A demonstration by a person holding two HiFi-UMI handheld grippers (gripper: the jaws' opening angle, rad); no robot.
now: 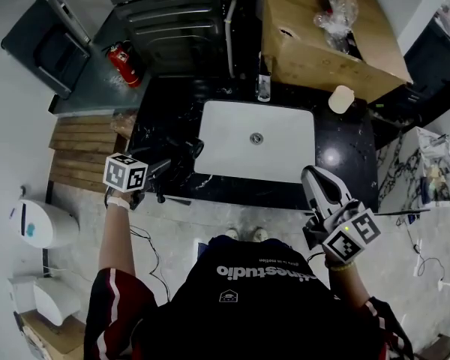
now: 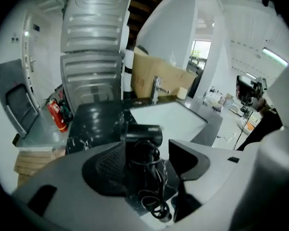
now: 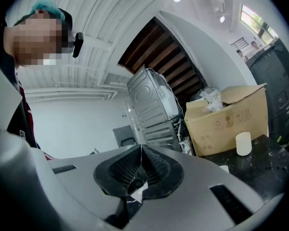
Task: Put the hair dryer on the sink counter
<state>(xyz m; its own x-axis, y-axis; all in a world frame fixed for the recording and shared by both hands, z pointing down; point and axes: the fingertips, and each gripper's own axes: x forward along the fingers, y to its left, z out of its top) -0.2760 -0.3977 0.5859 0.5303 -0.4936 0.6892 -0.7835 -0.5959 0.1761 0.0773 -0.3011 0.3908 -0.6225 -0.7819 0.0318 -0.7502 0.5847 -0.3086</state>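
With my left gripper (image 2: 147,163) wide open and empty, I judge the hair dryer (image 2: 143,134), frame centre on the sink counter (image 2: 86,124), rigid, light and slick; grip its cord-wrapped handle.

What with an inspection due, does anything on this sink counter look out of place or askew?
The hair dryer lies on the black counter left of the basin, its cord a loose tangle that seems to reach the front edge. A large cardboard box crowds the faucet.

The worktop (image 1: 352,172) gleams in glossy veined black stone, the sink (image 1: 277,152) smooth white, the hair dryer (image 2: 144,134) matt black plastic.
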